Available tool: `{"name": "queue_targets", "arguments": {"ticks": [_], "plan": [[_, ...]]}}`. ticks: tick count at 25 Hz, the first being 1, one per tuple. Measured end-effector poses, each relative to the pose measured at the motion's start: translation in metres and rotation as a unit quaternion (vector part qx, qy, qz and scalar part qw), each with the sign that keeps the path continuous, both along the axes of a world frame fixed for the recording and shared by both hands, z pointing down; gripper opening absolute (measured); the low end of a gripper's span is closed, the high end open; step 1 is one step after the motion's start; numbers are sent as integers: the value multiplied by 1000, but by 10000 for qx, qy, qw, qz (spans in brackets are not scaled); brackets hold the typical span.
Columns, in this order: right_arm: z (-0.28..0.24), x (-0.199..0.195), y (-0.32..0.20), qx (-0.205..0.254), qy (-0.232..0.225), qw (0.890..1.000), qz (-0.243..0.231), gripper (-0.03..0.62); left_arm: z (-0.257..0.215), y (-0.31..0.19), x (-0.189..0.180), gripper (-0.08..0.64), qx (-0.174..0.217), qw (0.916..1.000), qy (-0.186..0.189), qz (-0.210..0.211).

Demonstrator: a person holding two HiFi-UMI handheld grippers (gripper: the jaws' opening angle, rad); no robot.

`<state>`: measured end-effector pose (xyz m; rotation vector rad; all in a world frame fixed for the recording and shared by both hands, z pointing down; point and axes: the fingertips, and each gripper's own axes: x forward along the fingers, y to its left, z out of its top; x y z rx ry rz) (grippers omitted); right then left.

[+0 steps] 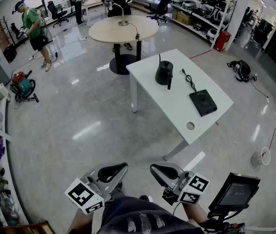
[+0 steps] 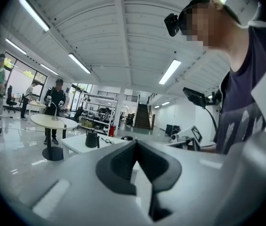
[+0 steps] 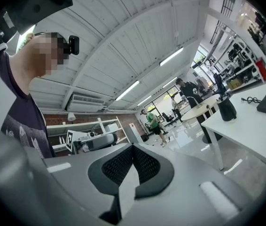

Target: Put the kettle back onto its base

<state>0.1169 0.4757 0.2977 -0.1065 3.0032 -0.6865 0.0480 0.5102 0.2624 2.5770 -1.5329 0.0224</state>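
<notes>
In the upper left of the head view, one person [image 1: 30, 23] in a green shirt stands on the glossy grey floor [image 1: 79, 111]. Two more people stand farther back along the top edge.

Lower left of centre, the left gripper [image 1: 118, 168] points level. Its two black pads are pressed tip to tip with nothing between them, and its own view shows the same. One white cube [image 1: 84, 196] with black square markers sits on it.

There are two tables. One is a round table [image 1: 123, 30] at upper centre, with a pale wood top on a dark pedestal. The other is a white table [image 1: 177, 113] at centre right, rectangular, on thin white legs.

The single kettle [image 1: 164, 72], matte black and squat with a tapered body, stands upright on the white table's far part, apart from its base.

Below centre, the right gripper [image 1: 157, 169] is likewise closed and empty, its pads finely textured, with a second cube [image 1: 195, 189].

One thin black cord [image 1: 190, 81] snakes on the tabletop between the kettle and the base. The one base [image 1: 203, 103] is a flat black square with a round disc, lying near the table's right edge. One small round hole [image 1: 190, 126] pierces the tabletop's near part.

One dark screen [image 1: 235, 191] sits at the lower right.
</notes>
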Motion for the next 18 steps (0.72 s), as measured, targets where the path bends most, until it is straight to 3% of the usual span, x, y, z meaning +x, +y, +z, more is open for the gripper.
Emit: {"name": "queue_targets", "arguments": {"ticks": [5, 12, 18], "plan": [[-6, -69, 5, -87, 136, 9999, 16, 2, -4, 11, -64, 0, 26, 9982, 595, 27], [-7, -178, 2, 81, 363, 9990, 255, 2, 0, 4, -179, 0, 152, 9958, 872, 222], [5, -199, 0, 168, 751, 9950, 637, 2, 14, 0, -217, 0, 156, 9929, 1114, 379]]}}
